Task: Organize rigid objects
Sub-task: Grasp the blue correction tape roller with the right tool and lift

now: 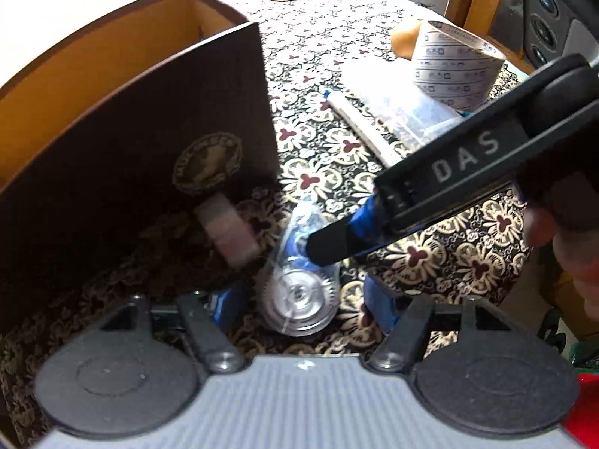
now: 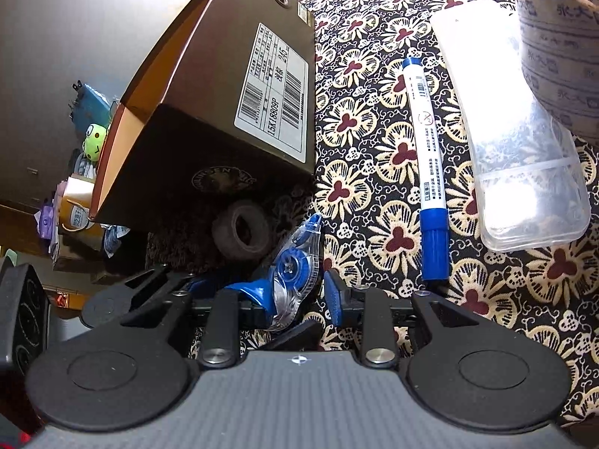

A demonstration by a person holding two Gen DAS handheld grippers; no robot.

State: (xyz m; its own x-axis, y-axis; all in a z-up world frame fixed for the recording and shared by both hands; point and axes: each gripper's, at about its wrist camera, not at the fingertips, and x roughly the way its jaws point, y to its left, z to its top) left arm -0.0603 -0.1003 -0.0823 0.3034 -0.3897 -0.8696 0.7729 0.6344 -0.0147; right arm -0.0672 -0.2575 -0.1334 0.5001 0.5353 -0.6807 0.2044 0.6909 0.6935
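Note:
A clear and blue correction tape dispenser (image 1: 299,280) (image 2: 295,269) lies on the patterned cloth just in front of the brown box (image 1: 131,112) (image 2: 224,93). My left gripper (image 1: 302,308) is open, its blue pads on either side of the dispenser without touching it. My right gripper (image 2: 295,297) reaches in from the right, rolled on its side, and is open around the same dispenser. One of its pads (image 2: 251,295) touches the shell; the other stands a little off. Its black upper finger (image 1: 325,243) lies over the dispenser in the left wrist view.
A small tape roll (image 1: 228,224) (image 2: 241,232) rests against the box. A blue marker (image 2: 426,172) (image 1: 359,127), a clear plastic case (image 2: 516,131) and a large printed tape roll (image 1: 456,63) (image 2: 561,37) lie to the right. A hand (image 1: 572,247) holds the right gripper.

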